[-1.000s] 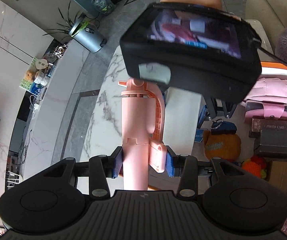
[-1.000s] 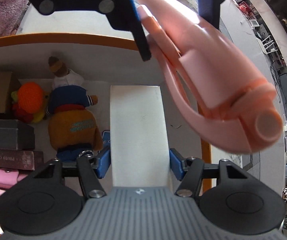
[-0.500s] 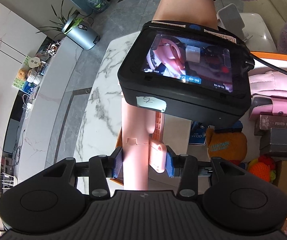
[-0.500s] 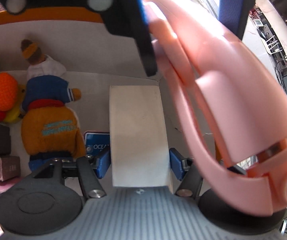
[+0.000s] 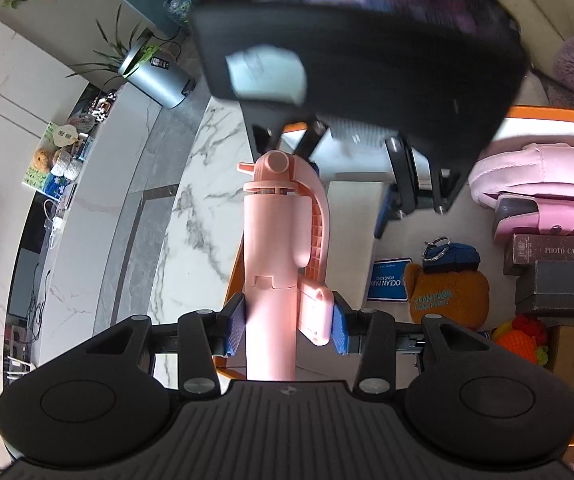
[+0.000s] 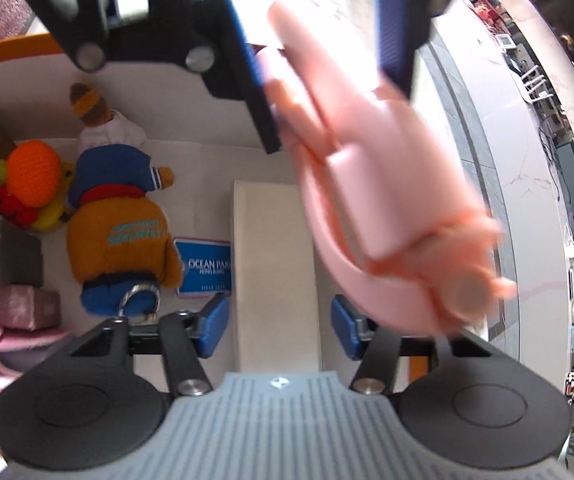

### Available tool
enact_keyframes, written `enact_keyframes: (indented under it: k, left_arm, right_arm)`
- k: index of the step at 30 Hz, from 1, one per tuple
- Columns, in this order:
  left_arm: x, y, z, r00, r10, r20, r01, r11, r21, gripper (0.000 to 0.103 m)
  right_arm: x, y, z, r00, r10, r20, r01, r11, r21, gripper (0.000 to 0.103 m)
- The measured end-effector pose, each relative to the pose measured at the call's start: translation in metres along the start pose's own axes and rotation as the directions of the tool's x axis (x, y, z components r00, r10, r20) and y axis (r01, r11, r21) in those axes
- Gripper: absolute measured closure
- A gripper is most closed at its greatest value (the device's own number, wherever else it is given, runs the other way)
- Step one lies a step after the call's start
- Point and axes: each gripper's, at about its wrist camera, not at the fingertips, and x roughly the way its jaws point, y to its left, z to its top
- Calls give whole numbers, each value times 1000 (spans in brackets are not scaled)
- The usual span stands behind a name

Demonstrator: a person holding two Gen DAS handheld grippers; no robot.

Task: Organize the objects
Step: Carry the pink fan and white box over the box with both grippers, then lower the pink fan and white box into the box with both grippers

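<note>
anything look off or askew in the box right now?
Nothing damaged or spilled. The plush keychain lies on its side in the orange-rimmed box, covering an edge of the blue Ocean Park card. The white block lies straight.

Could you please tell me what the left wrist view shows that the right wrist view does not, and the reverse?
Only the left wrist view: the grey plant pot and the PHOTO CARD lettering. Only the right wrist view: the small doll in a white top. Both: the pink selfie stick clamped in the left tongs, the white box, the orange plush and the blue Ocean Park card.
</note>
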Motion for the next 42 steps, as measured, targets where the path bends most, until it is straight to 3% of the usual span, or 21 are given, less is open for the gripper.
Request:
enact_keyframes:
  k: [9,13,20,30,32,42]
  left_arm:
    - [-2,-13,16,996,-85,31,83,995,63,53]
    - [13,-24,24,989,-145,9,143,984,102,53]
    - [46,-34,27,969,-242,-50,246,964,99,53]
    - [75,-25,25,936,-337,-99,347,933,97,53]
    - [80,-22,24,931,-349,-103,358,929,90,53]
    - [89,-11,16,938,-334,-96,342,936,79,50]
  right_arm:
    - [-48,4,-19,999,-32,-3,32,998,52,50]
    - [-55,4,-29,997,-74,-9,74,995,68,36]
    - [-55,15,-42,999,-49,2,49,999,22,36]
    - [-29,10,-44,998,57,17,-58,997,47,42]
    - [-24,7,-45,997,79,16,-80,995,61,48]
    - [-9,-5,-48,992,122,8,-123,986,111,54]
